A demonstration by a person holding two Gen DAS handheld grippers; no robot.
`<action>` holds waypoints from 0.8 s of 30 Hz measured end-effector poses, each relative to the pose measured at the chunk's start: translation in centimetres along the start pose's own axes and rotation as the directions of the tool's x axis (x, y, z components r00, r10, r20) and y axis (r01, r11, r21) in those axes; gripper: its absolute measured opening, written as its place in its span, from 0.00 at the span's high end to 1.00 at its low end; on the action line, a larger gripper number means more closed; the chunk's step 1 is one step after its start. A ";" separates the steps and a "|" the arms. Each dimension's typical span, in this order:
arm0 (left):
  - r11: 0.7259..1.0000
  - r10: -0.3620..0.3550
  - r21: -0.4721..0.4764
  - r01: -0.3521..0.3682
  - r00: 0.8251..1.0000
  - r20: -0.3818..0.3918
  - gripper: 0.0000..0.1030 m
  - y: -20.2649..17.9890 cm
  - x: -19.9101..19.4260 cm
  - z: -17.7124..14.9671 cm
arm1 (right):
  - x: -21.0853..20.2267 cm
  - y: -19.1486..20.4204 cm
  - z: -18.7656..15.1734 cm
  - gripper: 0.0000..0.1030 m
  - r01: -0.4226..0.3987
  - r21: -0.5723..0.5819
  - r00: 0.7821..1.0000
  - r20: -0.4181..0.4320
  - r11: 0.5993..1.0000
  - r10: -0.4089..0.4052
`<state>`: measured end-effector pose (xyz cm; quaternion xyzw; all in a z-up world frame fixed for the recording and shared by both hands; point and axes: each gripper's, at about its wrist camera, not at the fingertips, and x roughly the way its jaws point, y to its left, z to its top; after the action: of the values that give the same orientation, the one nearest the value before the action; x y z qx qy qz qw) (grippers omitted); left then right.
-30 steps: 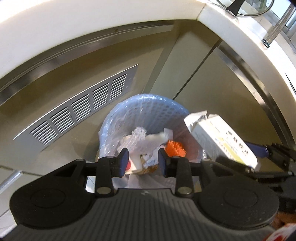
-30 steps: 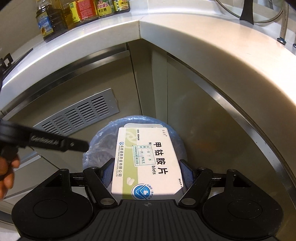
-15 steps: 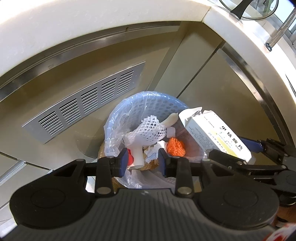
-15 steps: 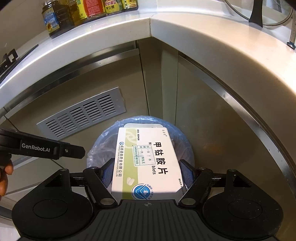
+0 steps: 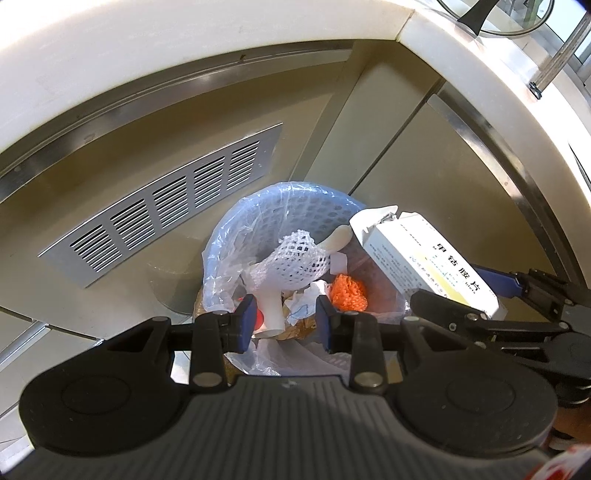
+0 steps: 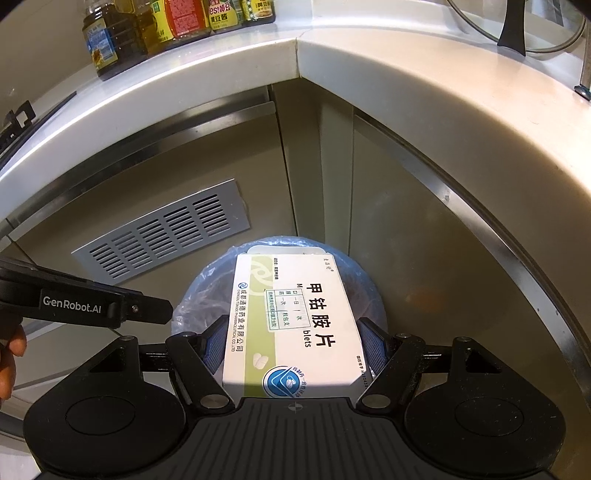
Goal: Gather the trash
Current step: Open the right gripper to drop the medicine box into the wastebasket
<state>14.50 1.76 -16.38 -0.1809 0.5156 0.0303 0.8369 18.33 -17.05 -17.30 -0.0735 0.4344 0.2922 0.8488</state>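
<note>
My right gripper point(image 6: 293, 347) is shut on a white and green medicine box point(image 6: 295, 317), its blue pads pressing both long sides. It holds the box over the blue mesh trash bin point(image 6: 207, 291), which is lined with a clear bag. In the left wrist view the box point(image 5: 424, 262) hangs tilted above the bin's right rim point(image 5: 295, 192). Inside the bin lie a white foam net point(image 5: 299, 258), an orange scrap point(image 5: 349, 293) and crumpled paper point(image 5: 306, 295). My left gripper point(image 5: 285, 319) hovers over the bin's near edge, its jaws a little apart with nothing between them.
The bin stands on the floor in a corner of beige cabinets, beside a metal vent grille point(image 5: 162, 210). A white countertop point(image 6: 258, 62) overhangs it, bearing sauce bottles point(image 6: 173, 26) and a glass lid point(image 6: 517, 26). A person's hand point(image 6: 11, 354) shows at the left edge.
The left wrist view has drawn back from the bin, so more of the trash inside shows. The right gripper keeps the box in its grip over the bin.
</note>
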 end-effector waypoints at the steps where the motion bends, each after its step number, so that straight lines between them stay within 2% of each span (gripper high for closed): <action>1: 1.000 -0.001 -0.001 0.001 1.000 -0.001 0.71 0.0 0.0 0.0 | 0.0 0.0 0.0 0.30 0.000 0.002 1.000 -0.001 1.000 0.000; 16: 1.000 -0.008 -0.017 0.008 1.000 -0.007 0.71 0.6 0.3 0.0 | 1.4 0.7 0.5 0.30 -0.011 0.023 1.000 0.003 1.000 0.011; 19: 1.000 -0.003 -0.019 0.003 1.000 -0.011 0.71 0.8 0.4 -0.1 | 2.3 0.4 0.6 0.30 -0.068 0.063 0.997 0.039 0.996 0.065; 24: 1.000 0.014 -0.018 -0.014 1.000 -0.025 0.71 1.4 0.8 -0.6 | 4.5 -0.1 0.2 0.30 -0.053 0.066 0.999 -0.010 0.996 0.053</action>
<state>14.05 2.75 -17.65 -0.1852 0.5270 0.0384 0.8285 20.55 -15.06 -20.68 -0.0360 0.4506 0.2998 0.8401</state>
